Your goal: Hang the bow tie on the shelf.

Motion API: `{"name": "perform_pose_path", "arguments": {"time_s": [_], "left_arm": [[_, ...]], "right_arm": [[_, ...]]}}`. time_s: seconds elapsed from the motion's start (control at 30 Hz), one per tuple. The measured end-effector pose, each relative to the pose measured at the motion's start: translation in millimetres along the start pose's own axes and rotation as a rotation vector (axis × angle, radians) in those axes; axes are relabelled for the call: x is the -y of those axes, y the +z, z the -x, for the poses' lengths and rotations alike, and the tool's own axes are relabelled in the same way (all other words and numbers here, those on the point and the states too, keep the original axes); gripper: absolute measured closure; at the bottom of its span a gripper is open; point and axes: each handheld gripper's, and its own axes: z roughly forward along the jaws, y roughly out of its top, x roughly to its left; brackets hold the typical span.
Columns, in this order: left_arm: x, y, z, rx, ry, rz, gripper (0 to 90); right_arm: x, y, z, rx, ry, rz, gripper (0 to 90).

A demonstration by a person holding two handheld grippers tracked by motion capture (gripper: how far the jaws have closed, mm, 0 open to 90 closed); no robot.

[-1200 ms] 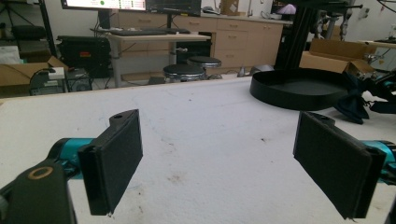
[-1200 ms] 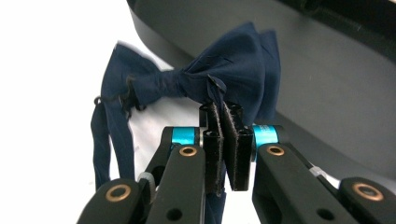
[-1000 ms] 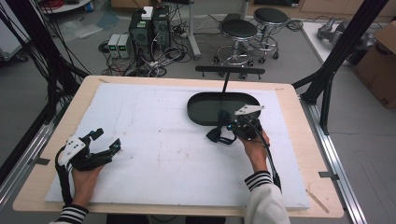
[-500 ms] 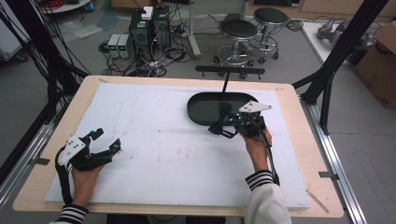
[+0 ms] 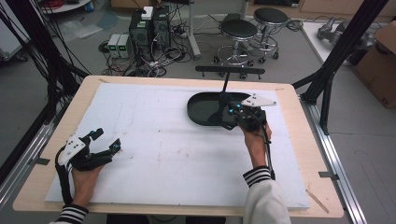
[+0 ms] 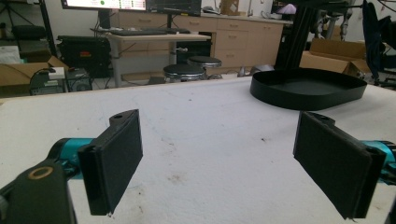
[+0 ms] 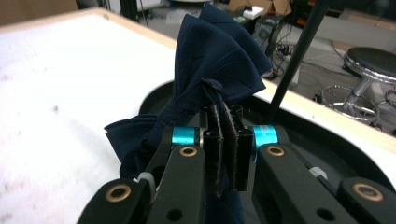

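Right gripper (image 7: 223, 140) is clamped on a bunched fold of dark blue cloth (image 7: 219, 60), its two pads pressed together with only a small pinch of fabric between them, and the rest of the cloth fans out above and droops to the side. It holds that cloth at the near rim of the black oval tray (image 5: 205, 109), seemingly just over the edge, so part of the fabric likely hangs above the tray and part above the white worktop (image 5: 159, 149). The hold is narrow, so the likely trouble is the cloth sliding out of the pads if it is shaken or dragged against the rim. Loose folds could also catch on the tray wall and tip or shove the light tray, or spill over the edge when released, leaving the cloth half in and half out. Left gripper (image 6: 219, 154) rests well apart near the worktop's front left, jaws spread wide and empty, too far off to steady the tray quickly.
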Motion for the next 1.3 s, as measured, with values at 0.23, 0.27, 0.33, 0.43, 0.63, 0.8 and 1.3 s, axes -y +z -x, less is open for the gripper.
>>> {"name": "perform_pose_path", "arguments": {"time_s": [0.23,0.27,0.33,0.43,0.63,0.8,1.3], "left_arm": [[0.0,0.0,-0.2,0.0,-0.002,0.0,16.0],[0.0,-0.1,-0.3,0.0,-0.001,0.0,16.0],[-0.1,-0.2,-0.4,0.001,-0.001,-0.002,16.0],[0.0,-0.1,-0.4,0.0,-0.001,0.0,16.0],[0.0,-0.1,-0.5,-0.001,-0.004,0.0,16.0],[0.0,0.0,-0.4,-0.002,-0.004,0.001,16.0],[0.0,0.1,0.0,-0.001,-0.001,0.0,16.0]], "right_arm": [[-13.9,3.0,-1.5,0.018,-0.002,0.037,86.7],[-16.5,3.2,-1.3,0.022,-0.005,0.045,86.7],[-22.4,3.7,-1.4,0.027,-0.007,0.057,86.7],[-32.1,5.0,-2.3,0.027,-0.004,0.08,86.7],[-49.4,11.4,-4.1,0.043,-0.023,0.104,86.7],[-58.3,17.2,-3.9,0.063,-0.021,0.113,86.7],[-71.7,31.0,11.1,0.131,0.034,0.125,86.7]]}}
